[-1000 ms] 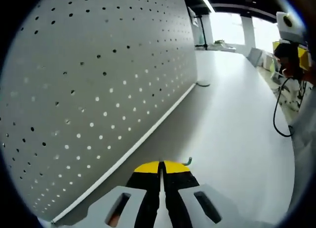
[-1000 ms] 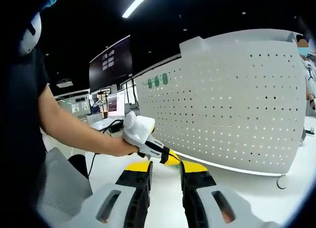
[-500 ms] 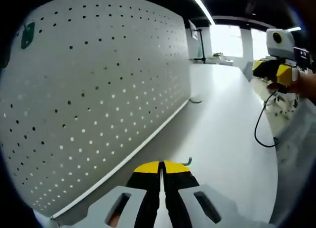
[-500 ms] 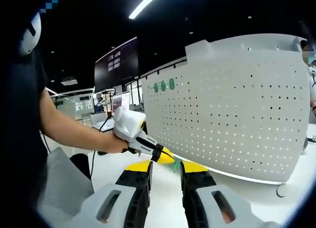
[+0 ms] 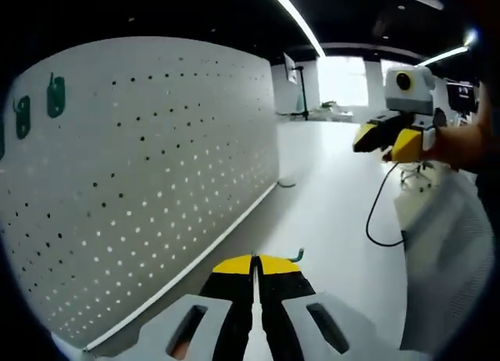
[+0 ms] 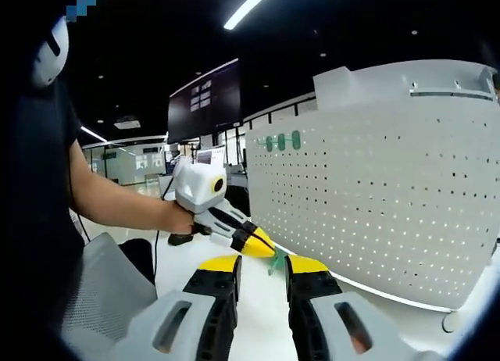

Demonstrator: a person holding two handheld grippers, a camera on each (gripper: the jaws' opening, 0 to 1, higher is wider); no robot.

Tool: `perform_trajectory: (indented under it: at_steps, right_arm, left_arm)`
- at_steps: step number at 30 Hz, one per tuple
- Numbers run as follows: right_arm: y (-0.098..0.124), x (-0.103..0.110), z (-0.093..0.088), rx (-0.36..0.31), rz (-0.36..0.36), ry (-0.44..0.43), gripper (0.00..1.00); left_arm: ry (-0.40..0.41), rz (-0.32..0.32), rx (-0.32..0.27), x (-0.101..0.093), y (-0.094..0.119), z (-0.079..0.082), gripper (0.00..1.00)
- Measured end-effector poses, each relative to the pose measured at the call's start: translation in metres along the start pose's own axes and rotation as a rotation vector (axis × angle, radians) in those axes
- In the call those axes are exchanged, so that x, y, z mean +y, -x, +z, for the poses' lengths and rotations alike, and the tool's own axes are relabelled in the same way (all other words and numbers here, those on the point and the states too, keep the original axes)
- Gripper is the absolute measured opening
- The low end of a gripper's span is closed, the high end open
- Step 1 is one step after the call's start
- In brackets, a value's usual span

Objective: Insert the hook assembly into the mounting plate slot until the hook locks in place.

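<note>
A white perforated mounting plate (image 5: 148,181) stands upright on the white table; it also shows in the right gripper view (image 6: 391,197). Green hooks (image 5: 55,95) hang near its top edge, seen as well as green hooks (image 6: 281,141). My left gripper (image 5: 254,259) is shut on a small green hook (image 5: 295,256), whose tip sticks out beside the jaws, a short way off the plate. In the right gripper view a hand holds the left gripper (image 6: 262,248) with the green hook (image 6: 274,262) under its tip. My right gripper (image 6: 262,266) is open with nothing between its jaws, and the right gripper (image 5: 384,142) hovers above the table.
A black cable (image 5: 381,220) hangs from the right gripper toward the table (image 5: 336,212). A small bent piece (image 5: 285,184) lies by the plate's base. A mesh chair back (image 6: 101,298) stands low at the left, and dark screens (image 6: 207,99) hang behind.
Both views have tilted upward. The left gripper, still shut on the hook, has risen in the right gripper view. The right gripper has come lower and further into the left gripper view.
</note>
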State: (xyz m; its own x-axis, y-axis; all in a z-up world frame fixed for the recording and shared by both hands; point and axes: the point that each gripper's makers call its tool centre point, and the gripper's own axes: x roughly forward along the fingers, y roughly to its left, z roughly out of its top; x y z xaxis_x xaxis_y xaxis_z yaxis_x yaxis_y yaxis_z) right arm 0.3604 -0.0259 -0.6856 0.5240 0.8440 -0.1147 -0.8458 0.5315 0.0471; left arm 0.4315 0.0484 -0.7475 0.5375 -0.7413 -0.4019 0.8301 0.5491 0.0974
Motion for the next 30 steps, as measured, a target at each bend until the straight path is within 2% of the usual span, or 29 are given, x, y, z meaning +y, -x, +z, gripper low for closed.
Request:
perform_trajectory:
  at_steps: [7, 14, 30]
  right_arm:
    - [-0.007, 0.017, 0.002, 0.012, 0.078, 0.024, 0.21]
    - [-0.011, 0.032, 0.001, 0.017, 0.149, 0.034, 0.21]
    - [-0.012, 0.072, -0.002, 0.049, 0.313, 0.054, 0.21]
  left_arm:
    - [-0.037, -0.082, -0.030, -0.019, 0.016, 0.009, 0.01]
    - [-0.050, -0.155, -0.039, -0.037, 0.026, 0.011, 0.01]
    - [-0.061, -0.275, -0.080, -0.059, 0.043, 0.023, 0.01]
